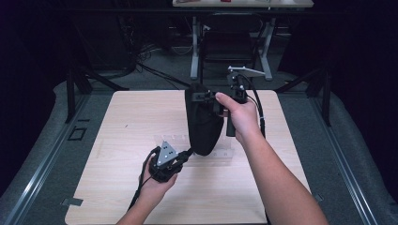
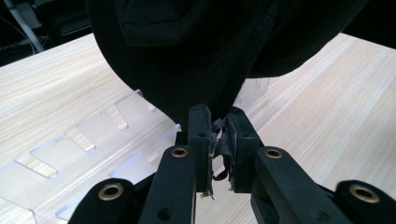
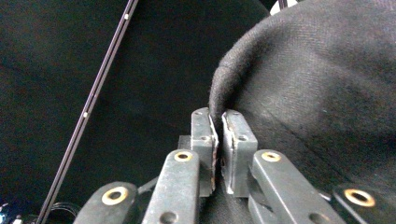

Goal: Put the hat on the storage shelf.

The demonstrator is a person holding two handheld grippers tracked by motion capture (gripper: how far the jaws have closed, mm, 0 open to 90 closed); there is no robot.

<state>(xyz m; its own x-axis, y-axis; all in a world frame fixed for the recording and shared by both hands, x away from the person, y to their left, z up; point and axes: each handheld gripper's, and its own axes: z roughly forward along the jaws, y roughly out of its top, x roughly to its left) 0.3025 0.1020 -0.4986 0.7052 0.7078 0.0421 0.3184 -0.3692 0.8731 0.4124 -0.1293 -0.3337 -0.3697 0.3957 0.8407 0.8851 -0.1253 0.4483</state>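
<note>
High view: a black fabric cap-like garment [image 1: 202, 123] hangs upright over the pale wooden counter [image 1: 117, 140], long axis near vertical. Right tongs [image 1: 212, 97] pinch its top edge from the right side, hand wrapped round the handle. Left tongs [image 1: 185, 154] come in low from the lower left and meet the garment's bottom tip. So the garment runs up and slightly away from the left tongs toward the right ones, stretched between both. Under it, a clear acrylic slotted rack [image 1: 225, 152] lies flat on the counter; the garment's tip hangs just above it or touches it, can't tell which.

Left gripper view: left tongs [image 2: 219, 140] nearly fully closed, a thin fold of black cloth [image 2: 187, 60] caught between the pads, the rest billowing above. Rack [image 2: 70, 149] sits just beyond, to the left.

Right gripper view: right tongs [image 3: 217, 140] close together, a narrow gap, the rolled cloth rim [image 3: 219, 93] caught between the pads; cloth body [image 3: 317, 93] spreads off right. Grip looks light; the rim could slip.

Judgement: next move turns on that vertical axis; left hand is nearer the rack.
</note>
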